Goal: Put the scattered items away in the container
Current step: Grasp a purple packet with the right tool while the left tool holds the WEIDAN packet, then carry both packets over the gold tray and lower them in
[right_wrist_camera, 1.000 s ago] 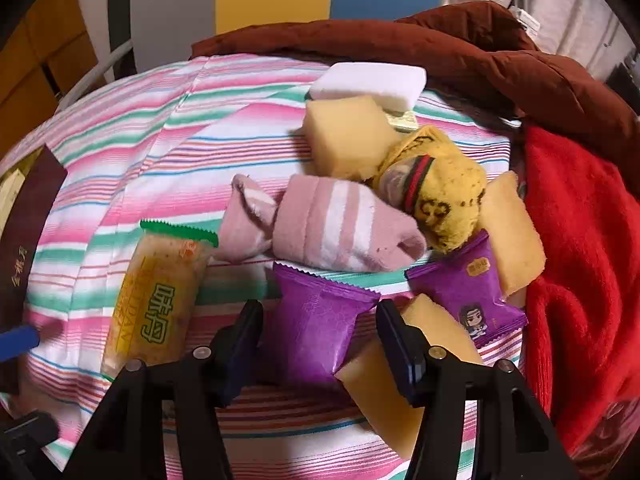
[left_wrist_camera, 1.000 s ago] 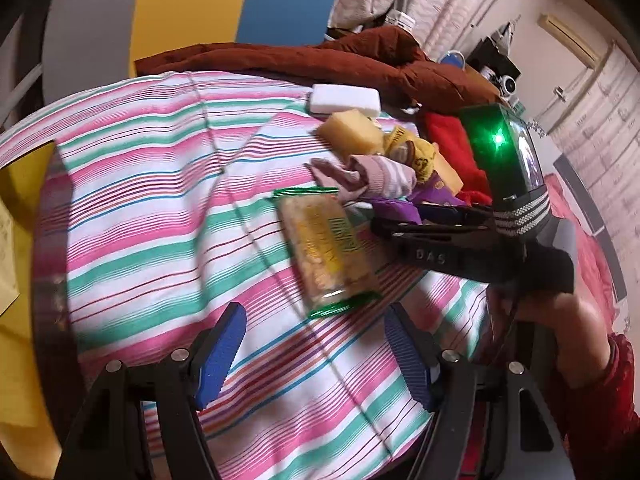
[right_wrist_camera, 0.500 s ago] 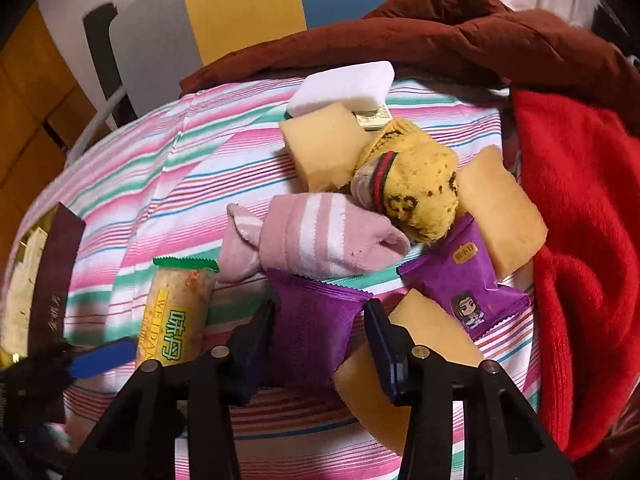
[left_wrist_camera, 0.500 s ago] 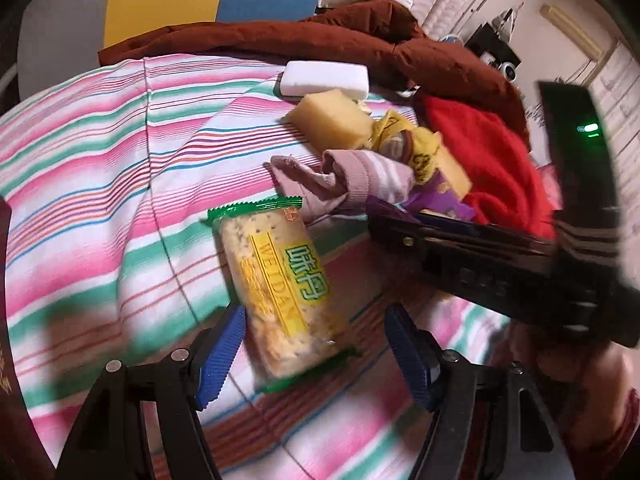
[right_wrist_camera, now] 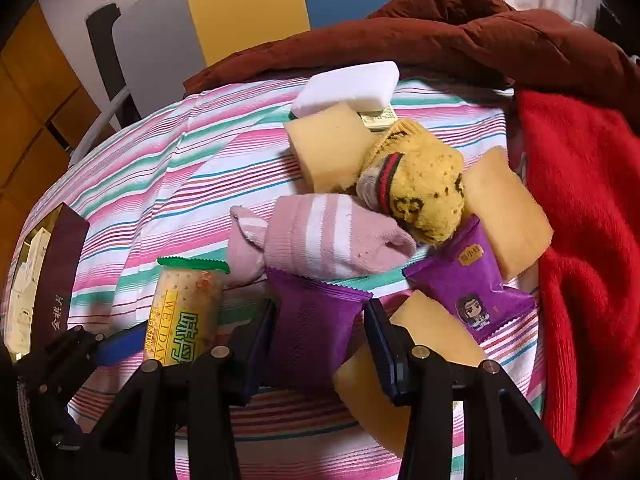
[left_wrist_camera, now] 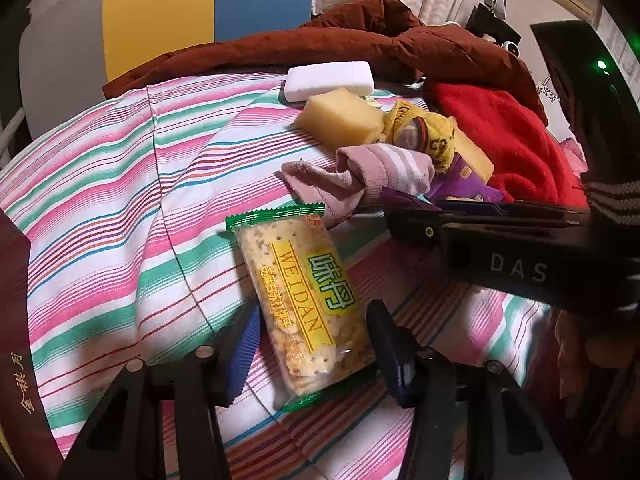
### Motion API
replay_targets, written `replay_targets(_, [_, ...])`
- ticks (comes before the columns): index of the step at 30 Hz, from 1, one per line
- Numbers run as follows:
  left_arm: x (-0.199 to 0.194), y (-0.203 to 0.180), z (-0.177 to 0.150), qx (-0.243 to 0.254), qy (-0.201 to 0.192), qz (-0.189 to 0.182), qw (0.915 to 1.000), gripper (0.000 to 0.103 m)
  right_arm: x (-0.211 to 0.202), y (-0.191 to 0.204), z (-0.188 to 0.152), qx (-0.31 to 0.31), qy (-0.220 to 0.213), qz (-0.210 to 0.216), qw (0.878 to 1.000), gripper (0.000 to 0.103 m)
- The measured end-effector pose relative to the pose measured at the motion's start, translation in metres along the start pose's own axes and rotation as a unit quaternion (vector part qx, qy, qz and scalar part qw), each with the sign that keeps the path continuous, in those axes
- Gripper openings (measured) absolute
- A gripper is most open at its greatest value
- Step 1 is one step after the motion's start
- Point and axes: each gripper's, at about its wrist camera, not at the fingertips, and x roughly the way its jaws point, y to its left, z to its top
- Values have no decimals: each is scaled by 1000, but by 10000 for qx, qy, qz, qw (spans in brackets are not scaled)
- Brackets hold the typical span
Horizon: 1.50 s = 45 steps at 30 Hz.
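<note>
Both grippers tilt steeply down over the striped cloth [left_wrist_camera: 120,184]. The left gripper [left_wrist_camera: 310,338] straddles the near end of the cracker packet [left_wrist_camera: 304,300]; its jaws are closing, with the pads close beside the wrapper. The right gripper [right_wrist_camera: 320,336] pinches the purple packet [right_wrist_camera: 312,320] by its sides, just right of the crackers. A pink sock [right_wrist_camera: 320,236] lies just beyond.
</note>
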Motion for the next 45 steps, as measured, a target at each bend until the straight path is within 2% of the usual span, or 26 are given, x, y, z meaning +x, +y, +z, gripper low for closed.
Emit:
replay_targets(5, [-9, 3, -11, 1, -127, -61, 9999, 52, 0, 3, 1, -57, -32, 91, 9999, 46])
replay_targets(10, [-18, 12, -18, -159, -165, -186, 9996, 50, 2, 9, 0, -167, -6, 280, 9995, 37])
replay_targets(11, [-21, 14, -20, -178, -182, -168, 9995, 46, 2, 11, -1, -200, -6, 269, 9994, 37])
replay_targets(17, [-33, 32, -30, -363, -269, 30, 9990, 46, 4, 14, -1, -262, 10, 199, 9995, 37])
replay_targets(19, [-34, 36, -33, -445, -262, -53, 9987, 46, 2, 15, -1, -317, -35, -8, 9995, 38])
replay_targets(21, [-34, 38, -32, -506, -239, -108, 9984, 46, 5, 17, -1, -393, 13, -96, 9992, 51])
replay_targets(24, [-28, 36, -29, -556, -147, -175, 9982, 47, 13, 23, -5, -600, 207, -162, 9978, 51])
replay_targets(26, [-24, 32, -26, -485, -119, -110, 9987, 49, 15, 25, -5, -684, 227, -164, 9973, 47])
replay_targets(27, [-23, 30, -26, -413, -113, -74, 9991, 49, 16, 25, -5, -667, 267, -109, 9974, 37])
replay_targets(30, [-24, 23, -26, -124, -166, 118, 9997, 48, 15, 22, -5, -587, 260, -40, 9979, 35])
replay_targets(35, [-34, 22, -30, -91, -270, 233, 9993, 42, 8, 20, -4, -457, 97, 127, 9988, 35])
replay_targets(45, [-71, 32, -30, -83, -724, 530, 9959, 42, -8, 30, -3, -591, -275, 323, 9973, 35])
